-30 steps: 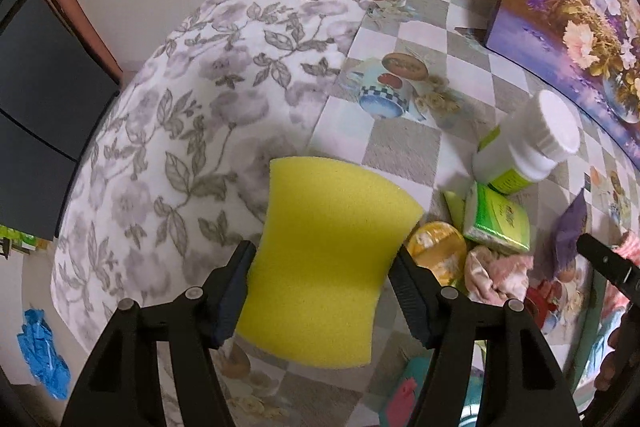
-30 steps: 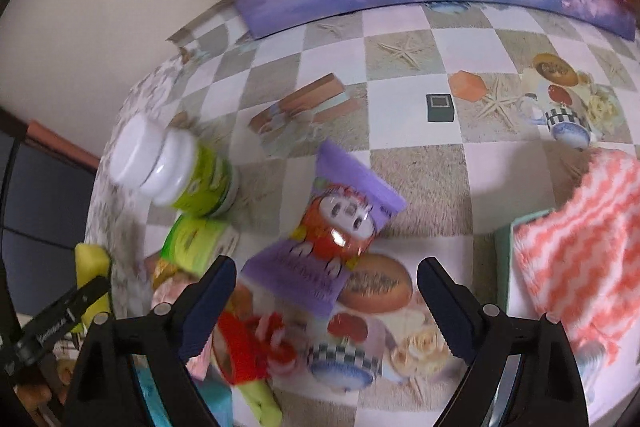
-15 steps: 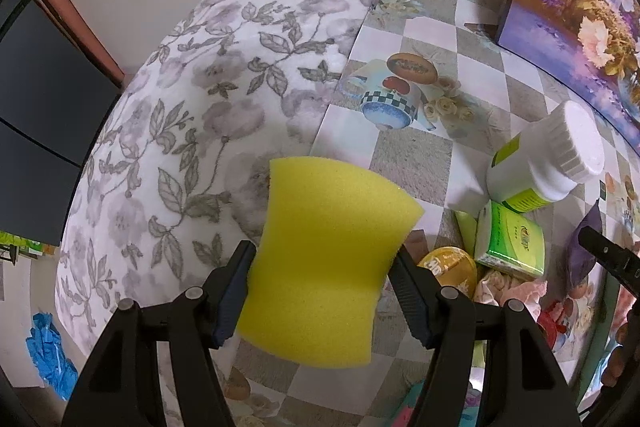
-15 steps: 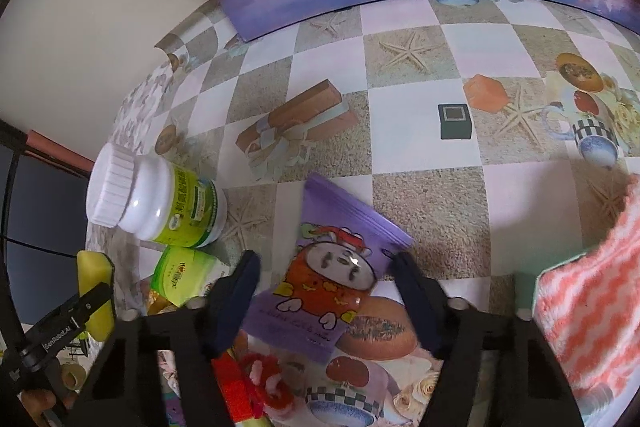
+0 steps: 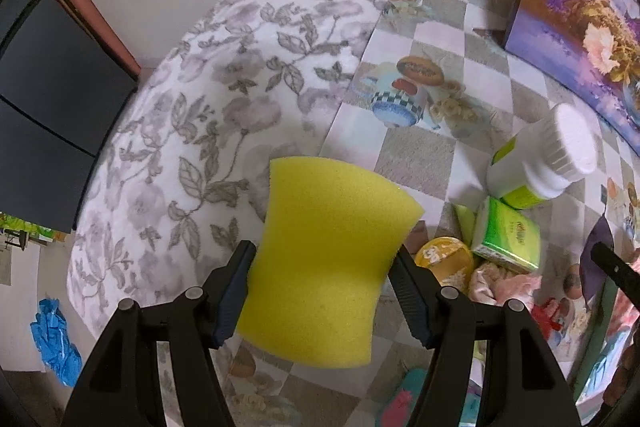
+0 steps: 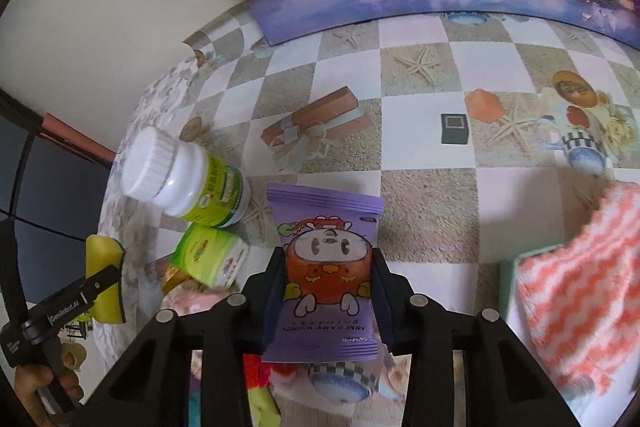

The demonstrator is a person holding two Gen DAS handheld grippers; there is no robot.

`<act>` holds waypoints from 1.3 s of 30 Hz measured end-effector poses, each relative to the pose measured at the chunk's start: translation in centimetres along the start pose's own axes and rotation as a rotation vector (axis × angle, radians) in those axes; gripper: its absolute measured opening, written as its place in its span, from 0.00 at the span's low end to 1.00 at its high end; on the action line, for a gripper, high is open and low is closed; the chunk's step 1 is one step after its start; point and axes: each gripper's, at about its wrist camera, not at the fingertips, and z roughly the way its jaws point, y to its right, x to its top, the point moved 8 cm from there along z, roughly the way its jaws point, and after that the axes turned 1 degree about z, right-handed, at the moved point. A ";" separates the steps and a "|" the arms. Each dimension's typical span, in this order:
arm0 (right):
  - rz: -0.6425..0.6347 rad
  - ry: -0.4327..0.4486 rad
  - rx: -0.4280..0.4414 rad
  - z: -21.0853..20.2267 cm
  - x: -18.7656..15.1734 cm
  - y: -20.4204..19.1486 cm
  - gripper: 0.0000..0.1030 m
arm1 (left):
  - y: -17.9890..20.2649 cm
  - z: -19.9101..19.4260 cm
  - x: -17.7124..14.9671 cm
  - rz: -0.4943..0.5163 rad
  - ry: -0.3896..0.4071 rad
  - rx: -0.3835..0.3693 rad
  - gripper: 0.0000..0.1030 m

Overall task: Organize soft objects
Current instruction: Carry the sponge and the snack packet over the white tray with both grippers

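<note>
Wipes pack, long axis toward 12 o'clock, sits between our closing right gripper (left gripper clamps sponge).

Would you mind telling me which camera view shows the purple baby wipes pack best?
The right wrist view: the purple baby wipes pack sits centred between the closing right gripper, label readable. The left wrist view shows only a dark purple sliver at its right edge.

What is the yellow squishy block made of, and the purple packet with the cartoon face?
Yellow block: looks like foam sponge, matte and finely pored, pinched inward where the fingers squeeze it. Purple packet: seemingly thin plastic film, smooth and printed, with a crimped top edge.
</note>
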 end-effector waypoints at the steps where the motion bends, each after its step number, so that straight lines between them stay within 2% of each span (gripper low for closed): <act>1: -0.002 0.004 0.000 -0.7 -0.1 0.0 0.40 | 0.2 -0.9 0.0 0.000 0.012 0.002 0.66; 11: -0.009 0.072 -0.013 -8.5 -1.0 1.2 0.40 | 4.2 -8.7 -0.6 0.045 0.133 0.002 0.66; 20: 0.022 0.154 -0.045 -15.2 -2.3 4.7 0.40 | 12.5 -13.9 -3.6 0.132 0.216 -0.089 0.66; 29: 0.076 0.203 -0.081 -19.5 -4.3 9.5 0.40 | 22.2 -14.4 -8.7 0.222 0.230 -0.208 0.66; 35: 0.118 0.242 -0.171 -22.4 -5.2 14.1 0.40 | 27.6 -13.3 -11.4 0.296 0.196 -0.250 0.66; 39: 0.160 0.263 -0.182 -24.2 -5.8 16.9 0.40 | 30.4 -13.4 -13.0 0.356 0.177 -0.275 0.66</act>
